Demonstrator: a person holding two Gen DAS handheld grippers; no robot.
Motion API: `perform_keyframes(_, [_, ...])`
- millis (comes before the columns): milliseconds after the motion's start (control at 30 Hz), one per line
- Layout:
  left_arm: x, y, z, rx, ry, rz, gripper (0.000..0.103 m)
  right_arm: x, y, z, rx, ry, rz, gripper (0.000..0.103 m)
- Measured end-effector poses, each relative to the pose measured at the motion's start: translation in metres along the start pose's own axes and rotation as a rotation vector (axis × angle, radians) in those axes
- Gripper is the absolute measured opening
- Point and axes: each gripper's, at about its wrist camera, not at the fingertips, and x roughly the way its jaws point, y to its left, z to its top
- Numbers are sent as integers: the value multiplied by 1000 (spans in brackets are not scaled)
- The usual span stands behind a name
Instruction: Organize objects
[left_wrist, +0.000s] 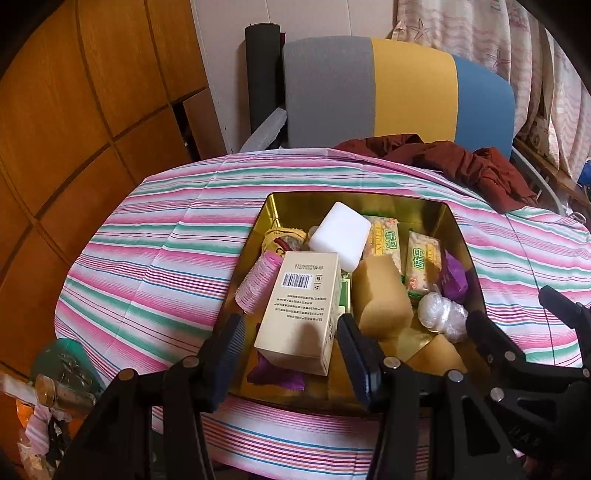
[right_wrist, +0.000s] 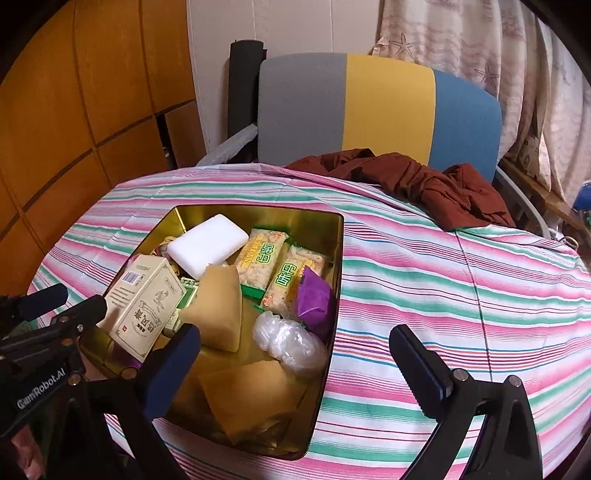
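Task looks near complete: the gold tin (right_wrist: 332, 236) on the striped cloth (right_wrist: 461, 295) already holds all visible items, the left gripper (left_wrist: 291, 328) straddling the cream box (left_wrist: 299, 310), pad contact uncertain, the right gripper (right_wrist: 295, 350) wide and empty.

Both wrist cameras look steeply down, close over the gold tin (left_wrist: 275, 206) (right_wrist: 334, 236) on the striped bench (left_wrist: 155, 236) (right_wrist: 461, 280), the left from left.
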Motion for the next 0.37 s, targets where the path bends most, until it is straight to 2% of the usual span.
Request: perform_keyframes(367, [2, -1, -3, -11, -12, 19, 52, 3, -4, -2, 31, 11, 13, 103])
